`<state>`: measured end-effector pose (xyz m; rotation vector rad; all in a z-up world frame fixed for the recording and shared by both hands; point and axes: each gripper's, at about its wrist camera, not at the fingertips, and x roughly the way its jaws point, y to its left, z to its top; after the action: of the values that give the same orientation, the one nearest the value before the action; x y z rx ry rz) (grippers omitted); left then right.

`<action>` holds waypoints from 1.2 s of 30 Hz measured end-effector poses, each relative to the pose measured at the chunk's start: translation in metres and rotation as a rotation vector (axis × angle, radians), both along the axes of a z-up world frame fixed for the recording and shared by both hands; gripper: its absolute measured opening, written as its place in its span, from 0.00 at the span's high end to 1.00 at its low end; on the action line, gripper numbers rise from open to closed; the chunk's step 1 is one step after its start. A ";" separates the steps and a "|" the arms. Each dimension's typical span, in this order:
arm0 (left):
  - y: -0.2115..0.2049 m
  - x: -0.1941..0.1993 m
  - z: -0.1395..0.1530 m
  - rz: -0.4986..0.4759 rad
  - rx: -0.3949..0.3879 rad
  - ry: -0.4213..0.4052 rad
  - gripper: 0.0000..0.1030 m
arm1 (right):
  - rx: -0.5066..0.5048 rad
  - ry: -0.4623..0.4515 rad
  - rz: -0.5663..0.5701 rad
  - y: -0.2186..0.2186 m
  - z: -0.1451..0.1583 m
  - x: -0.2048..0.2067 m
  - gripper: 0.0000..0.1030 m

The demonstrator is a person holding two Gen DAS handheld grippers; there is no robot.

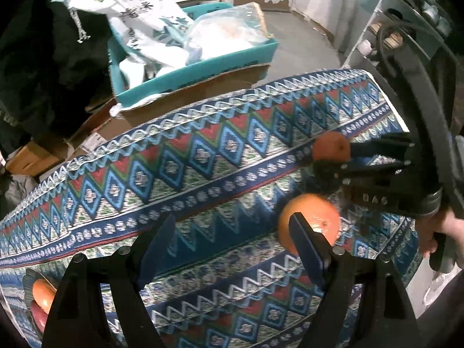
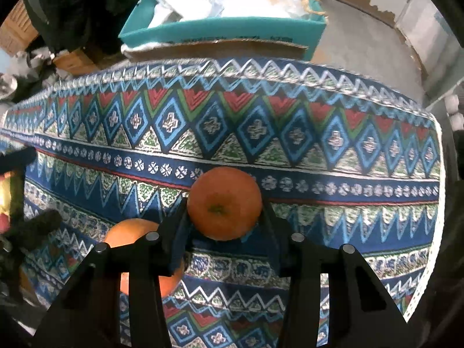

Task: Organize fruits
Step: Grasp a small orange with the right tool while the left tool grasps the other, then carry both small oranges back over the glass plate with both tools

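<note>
A dark fluted bowl (image 1: 29,284) at eight o'clock in the left wrist view holds an orange fruit (image 1: 43,293) and a red one below it. The right gripper (image 2: 224,223) is clamped on a small round orange (image 2: 224,203) above the patterned blue tablecloth (image 2: 319,150). The left gripper (image 1: 232,232) stands apart, holding nothing. A larger orange (image 1: 316,220) lies on the cloth. Only the left view shows the bowl's contents clearly.

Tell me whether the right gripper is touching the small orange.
Touching. In the right wrist view the right gripper has both fingers pressed against the small orange, one on each side.
</note>
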<state>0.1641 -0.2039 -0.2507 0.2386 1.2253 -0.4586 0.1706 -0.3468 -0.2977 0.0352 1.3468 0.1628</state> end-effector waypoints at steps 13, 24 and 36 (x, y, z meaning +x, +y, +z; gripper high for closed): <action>-0.046 -0.017 -0.020 -0.017 -0.025 0.059 0.19 | -0.020 -0.046 -0.095 -0.051 0.034 -0.038 0.56; -0.062 -0.022 -0.048 -0.002 -0.024 0.127 0.19 | 0.000 -0.020 -0.126 -0.062 0.019 -0.052 0.56; -0.068 -0.024 -0.065 0.000 -0.055 0.161 0.31 | 0.017 -0.022 -0.126 -0.062 0.018 -0.054 0.56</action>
<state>0.1401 -0.2715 -0.3161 0.1568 1.3680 -0.5189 0.1170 -0.4085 -0.2794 0.1320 1.3175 0.0684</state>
